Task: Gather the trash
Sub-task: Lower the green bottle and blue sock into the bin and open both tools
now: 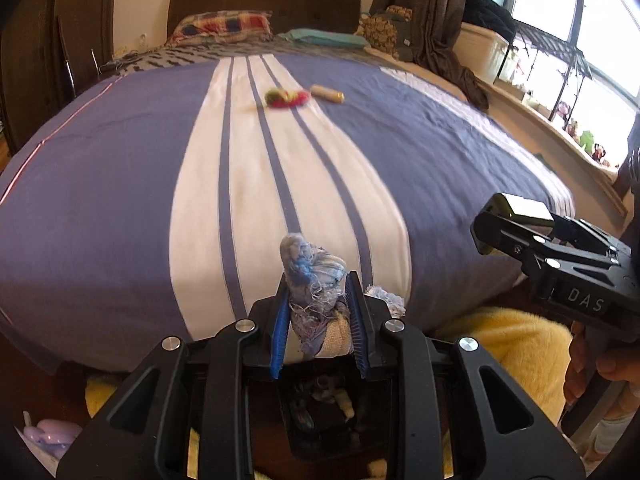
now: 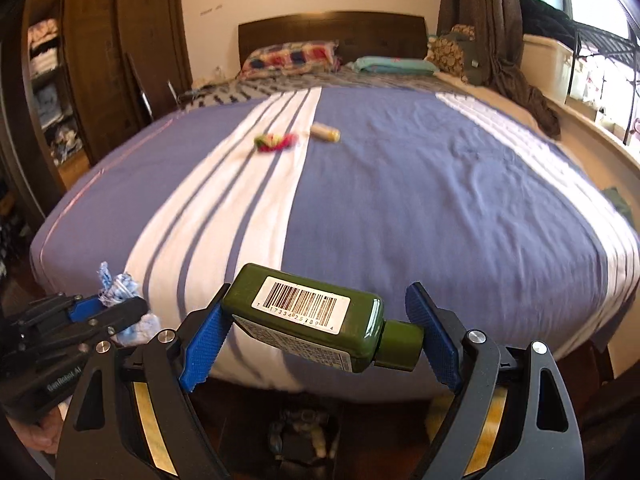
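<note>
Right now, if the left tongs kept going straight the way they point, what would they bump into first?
Probably the striped bedspread: the left tongs, gripping a frayed rag, slant down toward its white band. Depth is unclear.

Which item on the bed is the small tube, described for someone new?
On the striped bed, look far up toward the pillows. Two things lie together there; the tube is the right one, on blue, pale with a yellow end, unlike the fluffy red-green bundle.

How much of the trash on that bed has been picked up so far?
In hand: the left tongs grip a frayed blue rag, and the right tongs hold a green bottle. Still on the bedspread: a red-green wad and a small tan tube. No bin shows, so nothing looks dropped off yet.
</note>
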Motion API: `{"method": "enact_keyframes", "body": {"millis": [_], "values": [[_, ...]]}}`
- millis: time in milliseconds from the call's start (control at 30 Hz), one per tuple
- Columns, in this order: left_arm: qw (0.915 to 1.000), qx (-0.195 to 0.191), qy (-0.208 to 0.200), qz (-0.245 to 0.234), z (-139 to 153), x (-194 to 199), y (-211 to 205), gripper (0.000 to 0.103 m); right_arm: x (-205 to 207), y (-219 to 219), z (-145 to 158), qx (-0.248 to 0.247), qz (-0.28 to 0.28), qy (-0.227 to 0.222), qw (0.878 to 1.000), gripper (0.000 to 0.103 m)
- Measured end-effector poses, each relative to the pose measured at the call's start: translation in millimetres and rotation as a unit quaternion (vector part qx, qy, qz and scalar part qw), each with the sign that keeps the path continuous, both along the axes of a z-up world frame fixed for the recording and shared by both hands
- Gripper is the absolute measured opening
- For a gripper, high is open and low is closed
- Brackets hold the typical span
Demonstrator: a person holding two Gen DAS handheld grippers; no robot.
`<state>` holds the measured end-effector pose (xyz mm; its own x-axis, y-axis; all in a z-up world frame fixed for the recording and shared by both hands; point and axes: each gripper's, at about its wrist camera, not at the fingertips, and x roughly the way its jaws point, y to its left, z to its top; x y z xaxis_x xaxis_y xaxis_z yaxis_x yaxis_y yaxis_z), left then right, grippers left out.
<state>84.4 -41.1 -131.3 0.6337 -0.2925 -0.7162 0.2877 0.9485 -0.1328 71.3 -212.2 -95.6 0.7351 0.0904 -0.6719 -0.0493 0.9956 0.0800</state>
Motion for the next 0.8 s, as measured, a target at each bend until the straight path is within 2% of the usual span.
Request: {"method": "enact_keyframes", "body": {"millis": [100, 233, 433, 567, 700, 800], "values": [[0.9996, 0.011, 0.023, -0.010, -22, -14, -5, 0.025, -10, 2, -19, -0.001, 0.006, 0.022, 1.000, 0.086], [0.9984, 0.019, 0.050, -0.018, -45, -23, -8, 0.025, -22, 8, -43, -0.037, 0.008, 0.043, 0.998, 0.086], [0.9951, 0.029, 0.091, -0.026, -81, -31, -15, 0.025, -31, 11, -76, -0.024, 0.022, 0.085, 0.996, 0.086], [0.9913, 0.037, 0.124, -0.026, -106, -29, -17, 0.025, -30, 9, -99, 0.004, 0.031, 0.123, 0.992, 0.086], [0.9851, 0.039, 0.165, -0.030, -134, -25, -19, 0.025, -24, 11, -127, 0.012, 0.038, 0.162, 0.986, 0.086], [0.9785, 0.038, 0.199, -0.036, -158, -22, -23, 0.025, -18, 10, -150, 0.036, 0.044, 0.193, 0.980, 0.086]]}}
